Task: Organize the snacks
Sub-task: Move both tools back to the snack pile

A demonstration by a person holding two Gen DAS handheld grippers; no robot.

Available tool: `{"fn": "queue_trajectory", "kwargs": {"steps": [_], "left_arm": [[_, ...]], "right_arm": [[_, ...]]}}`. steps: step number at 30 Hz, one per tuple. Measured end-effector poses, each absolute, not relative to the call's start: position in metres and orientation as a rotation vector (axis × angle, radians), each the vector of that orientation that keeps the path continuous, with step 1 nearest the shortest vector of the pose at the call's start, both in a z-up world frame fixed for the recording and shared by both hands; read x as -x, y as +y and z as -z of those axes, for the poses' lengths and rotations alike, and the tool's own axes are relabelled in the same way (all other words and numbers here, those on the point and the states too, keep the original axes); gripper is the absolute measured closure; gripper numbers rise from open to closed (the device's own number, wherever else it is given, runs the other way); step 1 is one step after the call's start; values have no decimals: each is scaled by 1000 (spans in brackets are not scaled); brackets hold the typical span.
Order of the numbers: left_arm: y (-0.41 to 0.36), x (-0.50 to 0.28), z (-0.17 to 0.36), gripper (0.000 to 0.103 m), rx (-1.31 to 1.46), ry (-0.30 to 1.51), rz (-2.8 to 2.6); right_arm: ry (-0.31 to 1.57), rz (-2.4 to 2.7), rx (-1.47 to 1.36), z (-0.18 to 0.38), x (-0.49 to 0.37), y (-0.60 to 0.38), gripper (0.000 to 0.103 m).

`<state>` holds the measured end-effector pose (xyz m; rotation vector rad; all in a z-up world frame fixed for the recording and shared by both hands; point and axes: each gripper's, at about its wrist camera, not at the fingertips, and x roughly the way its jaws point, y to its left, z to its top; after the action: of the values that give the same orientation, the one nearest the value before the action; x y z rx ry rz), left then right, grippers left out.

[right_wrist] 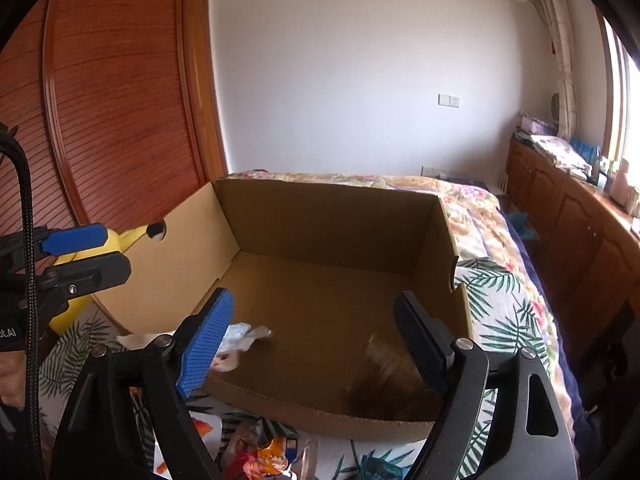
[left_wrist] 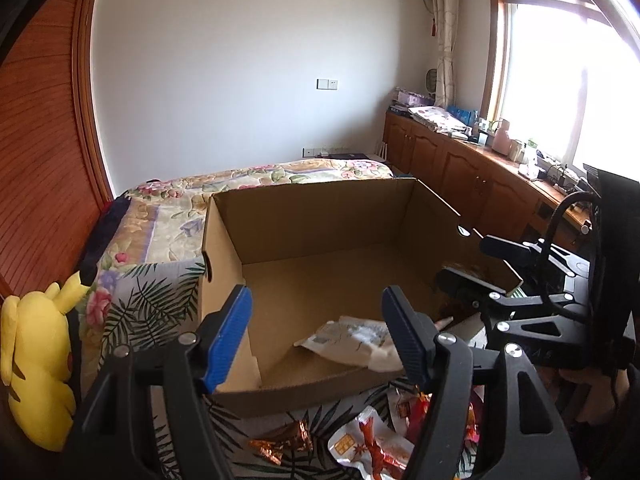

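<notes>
Snack packets are seen both inside and in front of the cardboard box (left_wrist: 320, 240). Between the parted fingers of the left gripper (left_wrist: 320, 332) nothing is clamped; beyond them a pale snack packet (left_wrist: 352, 340) lies on the box floor near the front wall. The right gripper (right_wrist: 316, 340) is likewise held with its fingers wide apart and empty, and a blurred brown packet (right_wrist: 384, 380) is seen below them, in the box's front right corner. Loose red and orange packets (left_wrist: 372, 448) lie on the leaf-patterned bedspread (left_wrist: 140, 300) just in front of the box. A yellow plush toy (left_wrist: 36, 368) sits to the left of the box, against the wooden wardrobe (left_wrist: 40, 160).
</notes>
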<state>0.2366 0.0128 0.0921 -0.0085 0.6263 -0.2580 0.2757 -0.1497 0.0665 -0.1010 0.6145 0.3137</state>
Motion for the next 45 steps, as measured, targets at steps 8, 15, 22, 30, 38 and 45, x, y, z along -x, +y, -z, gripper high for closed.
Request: {"fn": "queue_trajectory", "kwargs": {"steps": [8, 15, 22, 30, 38, 45], "left_arm": [[21, -209, -84, 34, 21, 620, 271], [21, -172, -79, 34, 14, 588, 292], [13, -145, -69, 33, 26, 577, 320], [-6, -132, -38, 30, 43, 628, 335], [-18, -134, -5, 30, 46, 695, 327], [-32, -142, 16, 30, 36, 771, 328]], "right_arm": [[616, -320, 128, -60, -245, -164, 19], [623, -353, 112, -49, -204, -186, 19], [656, -360, 118, -28, -173, -195, 19], [724, -295, 128, 7, -167, -213, 19], [789, -262, 115, 31, -169, -224, 19], [847, -246, 103, 49, -174, -228, 19]]}}
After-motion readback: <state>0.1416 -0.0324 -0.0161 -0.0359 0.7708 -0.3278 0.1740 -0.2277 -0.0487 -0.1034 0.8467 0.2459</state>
